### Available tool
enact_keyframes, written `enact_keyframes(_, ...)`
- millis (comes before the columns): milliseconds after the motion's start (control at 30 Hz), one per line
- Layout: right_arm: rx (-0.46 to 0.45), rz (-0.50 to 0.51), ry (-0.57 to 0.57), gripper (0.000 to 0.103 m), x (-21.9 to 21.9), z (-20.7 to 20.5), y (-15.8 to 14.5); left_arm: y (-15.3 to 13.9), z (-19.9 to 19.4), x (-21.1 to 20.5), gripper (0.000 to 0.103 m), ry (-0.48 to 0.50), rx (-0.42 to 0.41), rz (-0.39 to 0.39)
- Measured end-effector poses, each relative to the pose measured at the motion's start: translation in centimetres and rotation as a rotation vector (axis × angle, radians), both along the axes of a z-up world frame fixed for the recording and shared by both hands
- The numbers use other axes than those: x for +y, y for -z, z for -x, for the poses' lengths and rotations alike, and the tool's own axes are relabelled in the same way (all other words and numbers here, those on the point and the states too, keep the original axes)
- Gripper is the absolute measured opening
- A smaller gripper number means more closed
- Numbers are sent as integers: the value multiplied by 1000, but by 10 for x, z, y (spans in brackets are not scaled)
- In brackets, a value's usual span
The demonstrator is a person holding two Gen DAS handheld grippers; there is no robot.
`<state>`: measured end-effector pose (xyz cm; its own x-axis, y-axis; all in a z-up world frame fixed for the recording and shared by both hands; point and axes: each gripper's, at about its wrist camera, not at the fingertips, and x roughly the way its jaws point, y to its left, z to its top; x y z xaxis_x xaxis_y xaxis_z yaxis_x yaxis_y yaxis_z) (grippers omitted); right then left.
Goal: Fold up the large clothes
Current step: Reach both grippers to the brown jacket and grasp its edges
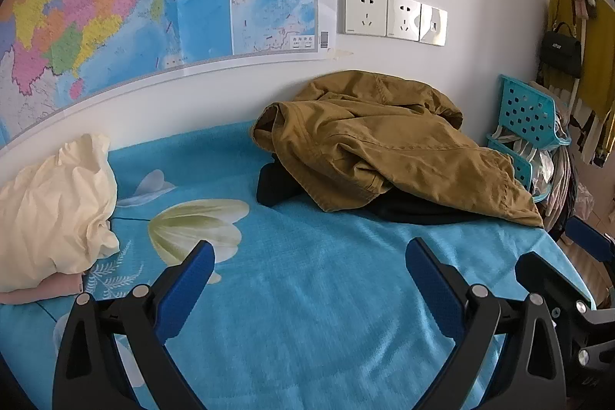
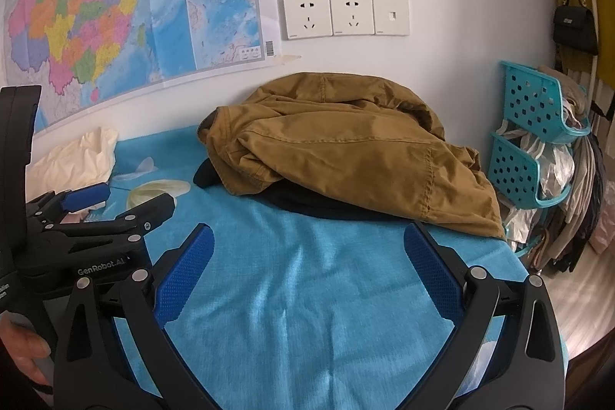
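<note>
While both grippers hover over the blue bedspread (image 1: 307, 294), the left gripper (image 1: 309, 264) and right gripper (image 2: 307, 248) each hold their 2 jaws spread wide, gripping nothing. Ahead of both sets of jaws, against the wall, a crumpled mustard jacket (image 2: 346, 148) lies heaped on a black garment (image 2: 319, 206), untouched.
</note>
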<state>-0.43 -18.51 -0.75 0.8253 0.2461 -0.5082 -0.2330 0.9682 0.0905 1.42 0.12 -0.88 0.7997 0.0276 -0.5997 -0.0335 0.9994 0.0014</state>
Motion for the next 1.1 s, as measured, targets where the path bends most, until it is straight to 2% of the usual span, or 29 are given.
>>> enact_keyframes(333,0,45,-51,98,12,-27,-3,7,-29,16,97,-26,43,11)
enact_keyframes(700,29,248,-172,98,64,-121,11,23,-78,60,97,-117,108,35)
enact_keyframes(767,47,283,-190,95,74,-140,17,27,-84,68,97,-133,118,35)
enact_keyframes(800,53,299,-197,90,80,-149,20,28,-87,72,97,-143,123,31)
enact_keyframes(900,66,310,-229,64,89,-170,24,29,-90,77,97,-154,124,21)
enact_keyframes(933,78,298,-236,44,90,-174,25,28,-91,79,97,-157,121,14)
enact_keyframes(1000,81,271,-263,10,88,-179,20,27,-93,81,97,-157,116,-1)
enact_keyframes(1067,28,280,-257,13,86,-171,10,26,-94,85,97,-158,105,-16)
enact_keyframes(1100,-1,332,-262,30,91,-165,7,26,-94,87,97,-156,102,-18)
